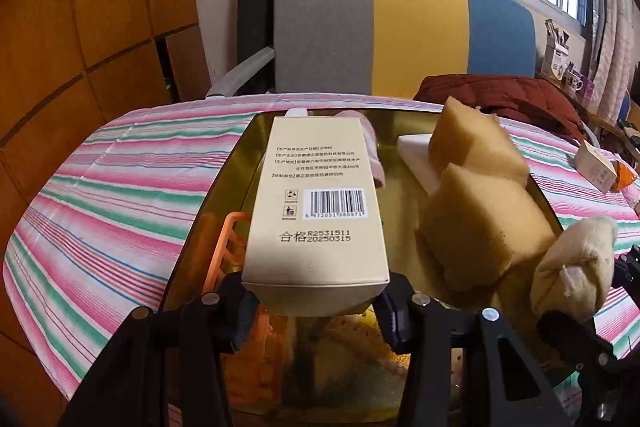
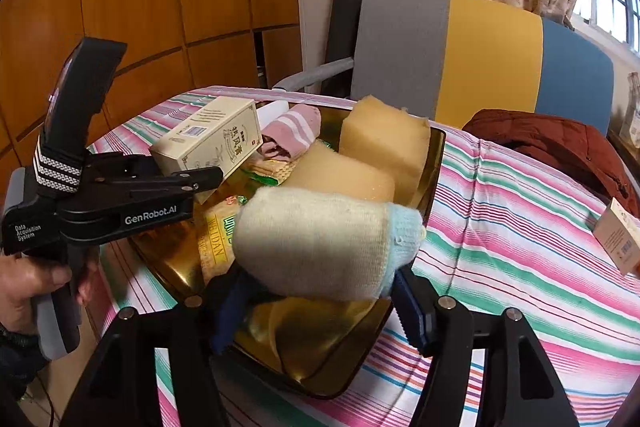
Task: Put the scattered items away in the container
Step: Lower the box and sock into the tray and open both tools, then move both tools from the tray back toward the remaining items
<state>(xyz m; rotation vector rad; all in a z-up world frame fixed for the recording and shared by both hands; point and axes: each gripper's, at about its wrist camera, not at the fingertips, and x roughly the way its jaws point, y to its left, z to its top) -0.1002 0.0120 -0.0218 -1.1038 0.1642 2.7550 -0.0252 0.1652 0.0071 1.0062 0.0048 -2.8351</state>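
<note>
Left wrist view: left gripper (image 1: 316, 301) clamps the near end of a cream carton (image 1: 316, 207), which juts toward 12 o'clock over the amber glass container (image 1: 224, 187).
Carton print: a barcode, "合格", "R2531511" and "20250315".
Right wrist view: right gripper (image 2: 316, 301) has a rolled cream sock (image 2: 320, 243) with a pale blue toe between its fingers; the right pad stands clear of the sock, and I cannot tell whether the left pad touches it.
Sock's place: over the near part of the container (image 2: 436, 163).
Left tool from outside: seen only in the right wrist view, at 9 o'clock, marked "GenRobot.AI" and "Data Acquisition System", with a hand (image 2: 28, 287) round its grip.
Carton front: the same view shows large Chinese lettering I cannot read surely.
In the container: two tan sponges (image 2: 384, 147), a pink striped sock (image 2: 292, 129), a yellow packet (image 2: 218, 239) reading "WEIDAN".
Left-view extra: an orange plastic piece (image 1: 228, 247) at 9 o'clock.
Still out: a small carton (image 2: 620, 239) lies on the striped cloth (image 2: 520, 227) at 3 o'clock, well apart from the container.
</note>
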